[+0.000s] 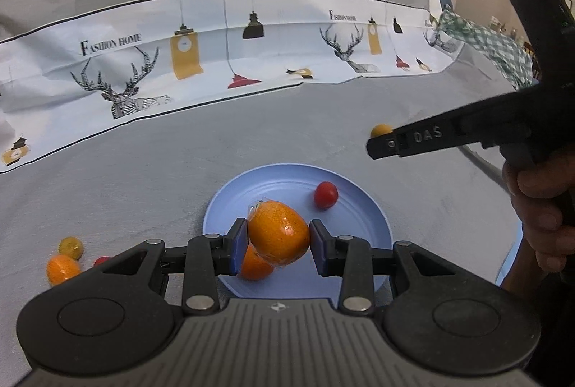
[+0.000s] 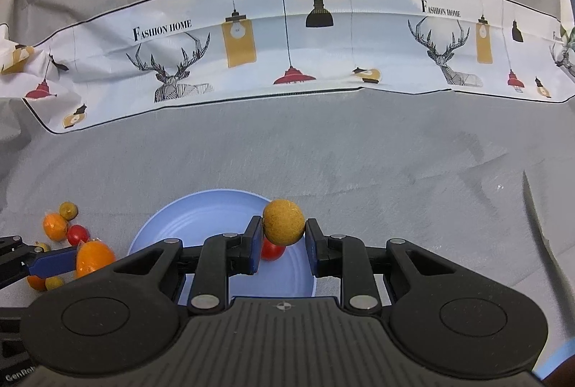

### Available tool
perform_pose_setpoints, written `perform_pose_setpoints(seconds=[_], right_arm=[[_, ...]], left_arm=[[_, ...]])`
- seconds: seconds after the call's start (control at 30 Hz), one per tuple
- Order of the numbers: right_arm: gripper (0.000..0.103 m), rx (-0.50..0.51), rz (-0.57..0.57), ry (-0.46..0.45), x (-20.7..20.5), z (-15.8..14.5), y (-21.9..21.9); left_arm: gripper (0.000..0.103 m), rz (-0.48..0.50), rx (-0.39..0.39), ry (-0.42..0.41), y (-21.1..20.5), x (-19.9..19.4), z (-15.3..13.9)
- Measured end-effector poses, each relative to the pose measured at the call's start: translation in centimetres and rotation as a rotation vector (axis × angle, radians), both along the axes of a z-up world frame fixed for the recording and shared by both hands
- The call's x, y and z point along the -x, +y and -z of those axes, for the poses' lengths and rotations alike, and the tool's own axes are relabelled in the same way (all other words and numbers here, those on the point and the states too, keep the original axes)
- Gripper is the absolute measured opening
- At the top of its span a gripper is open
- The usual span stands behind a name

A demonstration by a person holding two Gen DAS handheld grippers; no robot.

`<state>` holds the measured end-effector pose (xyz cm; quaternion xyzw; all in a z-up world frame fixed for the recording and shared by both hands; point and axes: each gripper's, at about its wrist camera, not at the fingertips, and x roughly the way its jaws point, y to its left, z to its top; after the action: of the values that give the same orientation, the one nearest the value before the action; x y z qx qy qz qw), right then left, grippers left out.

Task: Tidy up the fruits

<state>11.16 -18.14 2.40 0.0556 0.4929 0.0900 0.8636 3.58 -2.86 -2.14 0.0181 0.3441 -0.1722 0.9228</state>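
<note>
My left gripper is shut on a wrapped orange and holds it above the blue plate. Another orange fruit lies under it on the plate, and a red cherry tomato lies on the plate's far side. My right gripper is shut on a round yellow-brown fruit above the plate's far right rim, over the tomato. In the left wrist view the right gripper comes in from the right with that fruit.
Several loose fruits lie on the grey cloth left of the plate: an orange, a yellow-green one, a red one. A printed cloth runs along the back. A green checked cloth sits at far right.
</note>
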Motion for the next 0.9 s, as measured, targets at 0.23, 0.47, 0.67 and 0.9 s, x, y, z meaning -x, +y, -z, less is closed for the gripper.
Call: perform_pose_setpoints(seconds=[0.23,0.47,0.67,0.9], right_arm=[[0.026,0.016,-0.022,0.032,-0.2,0.8,0.6],[0.026,0.018,-0.038,0.056,-0.2,1.2,0.8],[0.026,0.013,-0.045,0.081,-0.3,1.4,1.0],[0.026,0.014,-0.062,0.099,-0.5,1.6,1.7]], left_arm=[[0.041,0.033,-0.003,0.016,-0.9,-0.3,0.6],[0.041,0.046,-0.031,0.037,-1.4,-0.6,1.3],[0.041,0.038,-0.040,0.048,-1.6,-0.7,1.6],[0.041,0.018,-0.047,0.079,-1.5,-1.2,2.0]])
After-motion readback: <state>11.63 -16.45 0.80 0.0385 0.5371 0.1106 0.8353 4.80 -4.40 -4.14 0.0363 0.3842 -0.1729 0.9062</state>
